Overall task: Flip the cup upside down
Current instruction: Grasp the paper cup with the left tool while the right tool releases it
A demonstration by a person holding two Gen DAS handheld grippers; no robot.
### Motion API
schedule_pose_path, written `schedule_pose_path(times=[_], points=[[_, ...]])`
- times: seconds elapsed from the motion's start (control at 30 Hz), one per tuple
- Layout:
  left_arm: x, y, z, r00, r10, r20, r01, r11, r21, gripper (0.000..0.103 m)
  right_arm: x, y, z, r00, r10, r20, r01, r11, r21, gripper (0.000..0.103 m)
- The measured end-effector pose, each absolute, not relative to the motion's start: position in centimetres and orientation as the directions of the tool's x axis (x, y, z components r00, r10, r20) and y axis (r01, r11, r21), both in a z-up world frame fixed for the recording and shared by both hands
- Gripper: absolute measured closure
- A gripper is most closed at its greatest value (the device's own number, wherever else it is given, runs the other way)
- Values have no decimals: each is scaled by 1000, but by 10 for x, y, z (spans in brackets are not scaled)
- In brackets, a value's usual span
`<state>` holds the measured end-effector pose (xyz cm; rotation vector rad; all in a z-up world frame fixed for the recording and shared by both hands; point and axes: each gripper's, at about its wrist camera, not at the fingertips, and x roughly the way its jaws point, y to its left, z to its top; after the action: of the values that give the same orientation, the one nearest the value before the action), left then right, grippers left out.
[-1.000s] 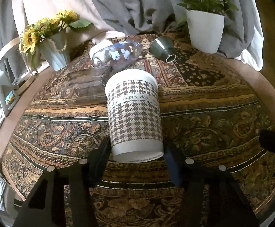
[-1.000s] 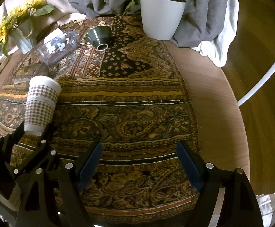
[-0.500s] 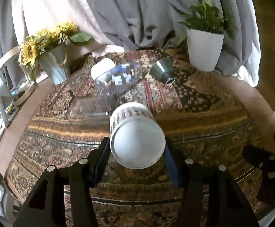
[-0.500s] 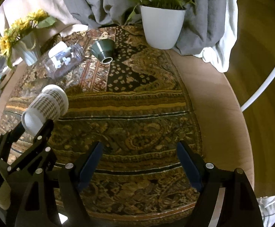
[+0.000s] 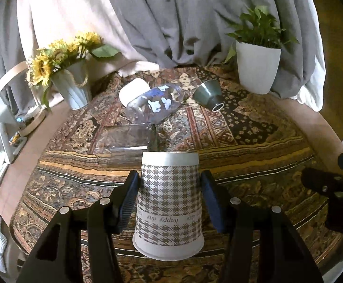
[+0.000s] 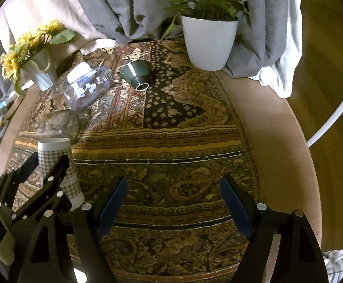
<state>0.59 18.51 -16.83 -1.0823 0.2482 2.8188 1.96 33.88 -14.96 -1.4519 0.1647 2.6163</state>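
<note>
Since a second ago my left tongs (image 5: 169, 200) have turned the cup (image 5: 169, 202) over; it sits clenched between their tips, mouth down, just above the cloth (image 5: 254, 146). Flip looks done; my right tongs (image 6: 171, 202) stand released, idle

The cup (image 5: 169, 205) wears brown-and-white houndstooth. The cloth (image 6: 171, 141) is paisley in gold, brown and black; the bowl (image 6: 137, 73) is dark green

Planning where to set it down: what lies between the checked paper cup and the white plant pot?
In the left wrist view, only patterned tablecloth lies between the cup and the plant pot; the small dark bowl lies just left of that line.
</note>
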Motion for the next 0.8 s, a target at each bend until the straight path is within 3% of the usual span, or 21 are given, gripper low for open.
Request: schedule_pose_path(times=[0.37,0.8], points=[[4,181,-158,-834,99,-543,-147,-988,46,50,20,334,-145,-532,119,-838,-187,-982,-21,23],[26,170,-176,-784,104,-612,-178,-982,62,50,22,322,-156,-499,114,-859,-149,-988,-45,23]])
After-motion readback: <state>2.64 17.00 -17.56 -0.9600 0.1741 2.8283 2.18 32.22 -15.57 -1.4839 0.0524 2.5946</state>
